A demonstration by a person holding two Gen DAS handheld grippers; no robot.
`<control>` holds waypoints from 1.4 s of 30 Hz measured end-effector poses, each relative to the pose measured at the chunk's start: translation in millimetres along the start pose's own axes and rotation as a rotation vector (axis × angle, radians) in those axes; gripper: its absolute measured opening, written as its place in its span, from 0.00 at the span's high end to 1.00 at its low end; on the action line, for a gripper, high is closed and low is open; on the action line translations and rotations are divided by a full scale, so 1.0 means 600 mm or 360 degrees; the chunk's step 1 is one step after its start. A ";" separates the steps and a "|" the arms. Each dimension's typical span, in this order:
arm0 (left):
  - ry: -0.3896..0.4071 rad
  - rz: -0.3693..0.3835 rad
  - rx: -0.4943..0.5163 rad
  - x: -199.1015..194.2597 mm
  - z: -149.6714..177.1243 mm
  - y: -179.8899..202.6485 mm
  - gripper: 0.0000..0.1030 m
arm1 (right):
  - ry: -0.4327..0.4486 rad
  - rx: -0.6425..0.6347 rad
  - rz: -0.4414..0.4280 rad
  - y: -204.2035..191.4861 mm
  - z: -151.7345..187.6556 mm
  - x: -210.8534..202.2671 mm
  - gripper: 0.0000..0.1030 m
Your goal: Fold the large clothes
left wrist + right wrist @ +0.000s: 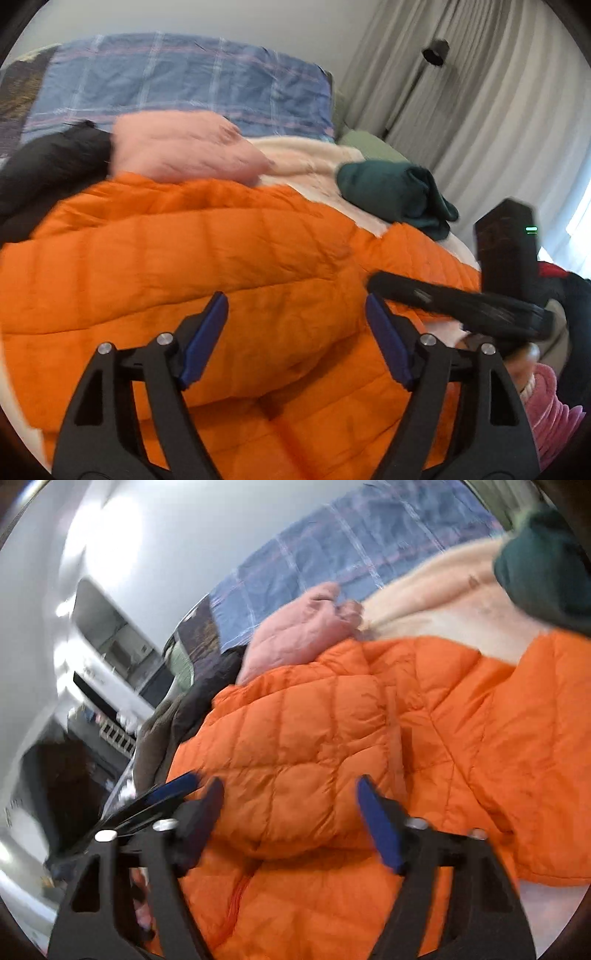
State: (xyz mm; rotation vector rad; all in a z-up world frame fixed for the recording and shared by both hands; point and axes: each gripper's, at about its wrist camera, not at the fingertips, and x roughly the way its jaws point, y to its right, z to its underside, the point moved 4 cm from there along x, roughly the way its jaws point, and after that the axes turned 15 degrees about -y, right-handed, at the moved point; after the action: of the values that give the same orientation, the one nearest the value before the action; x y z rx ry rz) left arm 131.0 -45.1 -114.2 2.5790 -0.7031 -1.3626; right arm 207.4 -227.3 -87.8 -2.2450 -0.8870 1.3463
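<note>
— Looking through the left wrist view, what does it add?
— The right gripper (373,282) crossing in from the right, and a folded dark green garment (397,197) behind the orange puffer jacket (207,251).
— And the jacket?
— Quilted, puffy, spread on the cream blanket (317,162), beside a pink garment (184,146).
— Grippers?
— Left gripper (295,314) gapes above it, released. Right gripper (290,794) also grips nothing, tilted over the jacket (314,738).
</note>
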 end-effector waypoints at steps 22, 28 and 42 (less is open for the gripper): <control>-0.0070 -0.0151 0.0034 0.041 -0.039 -0.012 0.43 | 0.0166 0.0106 0.0450 0.059 -0.033 -0.023 0.90; -0.0271 -0.0363 0.0134 0.161 -0.018 -0.019 0.42 | -0.0096 0.0184 0.0426 0.120 0.014 0.030 0.75; -0.0226 -0.0384 0.0172 0.184 0.003 -0.024 0.37 | 0.0745 0.0959 0.0574 0.334 0.251 -0.348 0.58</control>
State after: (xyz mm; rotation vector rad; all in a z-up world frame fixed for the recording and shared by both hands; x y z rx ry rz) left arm 187.3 -83.7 -202.2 2.7466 -0.5103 -1.6343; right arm 67.7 -516.6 -144.9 -2.1248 0.0880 0.9651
